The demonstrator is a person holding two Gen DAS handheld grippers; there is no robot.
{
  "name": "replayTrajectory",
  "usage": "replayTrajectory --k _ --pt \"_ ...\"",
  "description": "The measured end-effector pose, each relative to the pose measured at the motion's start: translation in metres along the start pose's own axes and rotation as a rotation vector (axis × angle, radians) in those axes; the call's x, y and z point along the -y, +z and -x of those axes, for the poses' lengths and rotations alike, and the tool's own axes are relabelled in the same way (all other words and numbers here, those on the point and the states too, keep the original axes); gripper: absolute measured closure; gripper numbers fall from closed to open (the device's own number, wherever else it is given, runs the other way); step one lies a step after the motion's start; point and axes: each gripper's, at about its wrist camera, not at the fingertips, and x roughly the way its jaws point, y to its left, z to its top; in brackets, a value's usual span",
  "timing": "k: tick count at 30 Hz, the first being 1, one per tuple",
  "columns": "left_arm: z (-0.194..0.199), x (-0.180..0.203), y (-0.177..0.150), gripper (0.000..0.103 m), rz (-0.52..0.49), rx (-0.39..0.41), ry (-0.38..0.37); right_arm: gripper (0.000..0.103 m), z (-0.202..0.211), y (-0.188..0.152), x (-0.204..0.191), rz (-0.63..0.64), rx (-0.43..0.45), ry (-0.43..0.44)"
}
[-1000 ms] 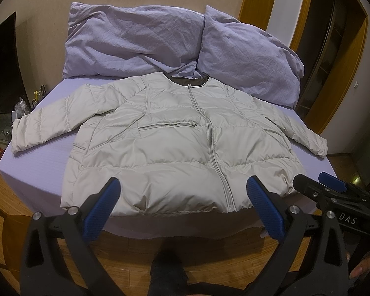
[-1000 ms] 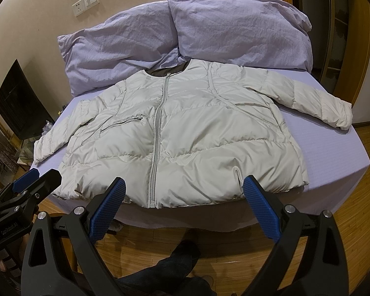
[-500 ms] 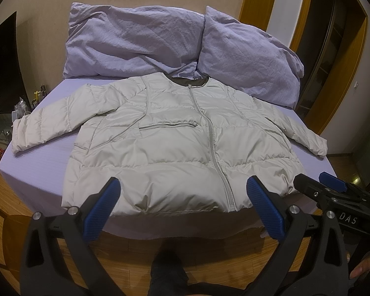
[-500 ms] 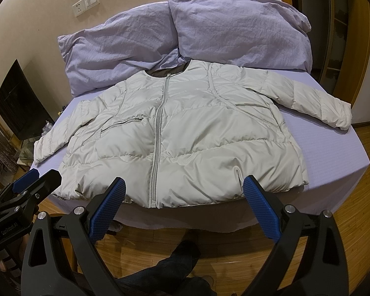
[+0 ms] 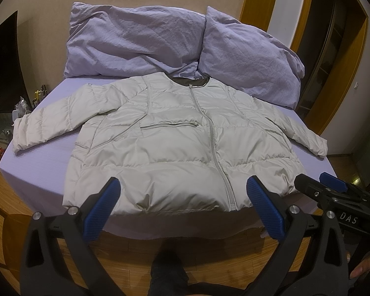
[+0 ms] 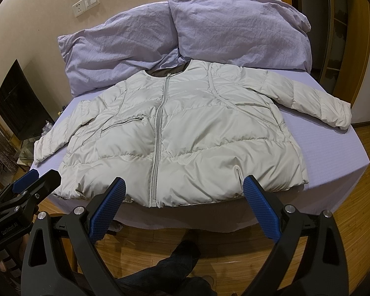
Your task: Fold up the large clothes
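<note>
- Jacket (image 5: 180, 148) lies flat, zipped, on the bed (image 5: 37, 167); folding not begun
- My left fingers (image 5: 182, 204) and right fingers (image 6: 182, 203) spread wide, empty
- Next, probably: grip a sleeve (image 6: 315, 103)

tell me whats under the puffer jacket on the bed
The jacket lies flat, front up, on the purple bedsheet. Its collar reaches the two purple pillows. Whatever lies beneath its body is covered, so cannot be seen.

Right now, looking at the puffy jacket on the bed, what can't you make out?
- Back of the pale grey quilted jacket: both views, it lies face up.
- Dark lining inside the collar: a sliver shows.
- Small clutter beside the lilac bed: left view, too small, dim.
</note>
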Motion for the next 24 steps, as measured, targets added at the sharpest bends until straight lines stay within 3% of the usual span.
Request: replayTrajectory --k 15,19,24 --pt "-0.001 -0.001 0.000 0.002 0.005 -0.002 -0.004 0.005 -0.006 0.006 0.006 -0.015 -0.001 0.003" --pt "-0.009 -0.010 -0.001 0.002 0.019 -0.012 -0.009 0.005 -0.012 0.020 0.025 -0.058 0.006 -0.009" --pt "-0.034 -0.016 0.021 0.002 0.028 -0.028 0.015 0.005 -0.034 0.037 0.059 -0.128 -0.010 -0.055"
